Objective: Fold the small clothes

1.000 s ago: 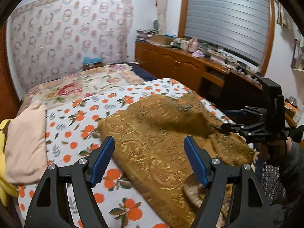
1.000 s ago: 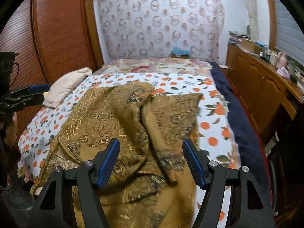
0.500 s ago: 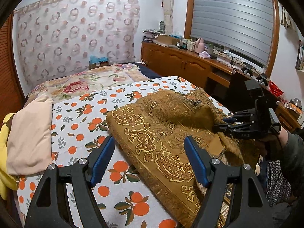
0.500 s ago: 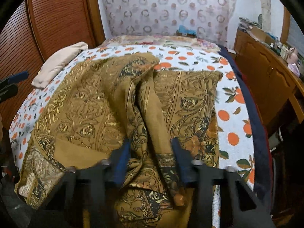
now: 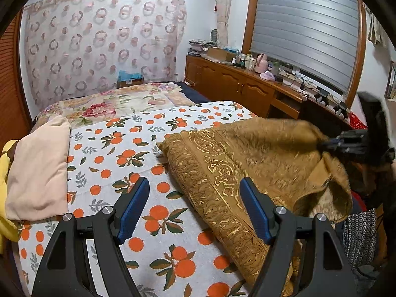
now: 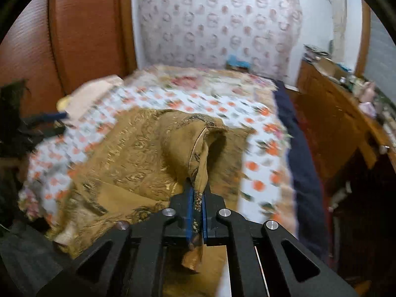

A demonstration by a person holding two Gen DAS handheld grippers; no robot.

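Now right gripper (image 6: 195, 195) pinching brown cloth (image 6: 148, 153)

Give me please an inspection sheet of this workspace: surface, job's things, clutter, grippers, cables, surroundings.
Surface: bed sheet with orange-fruit print.
Job's things: brown patterned cloth lying rumpled, one edge lifted.
Clutter: beige folded cloth at the sheet's left side; yellow item beside it.
Grippers: left gripper open, holding nothing; right gripper shut on the cloth's edge.
Cables: some on the wooden counter, among bottles.
Surroundings: window shutter, ring-patterned curtain.
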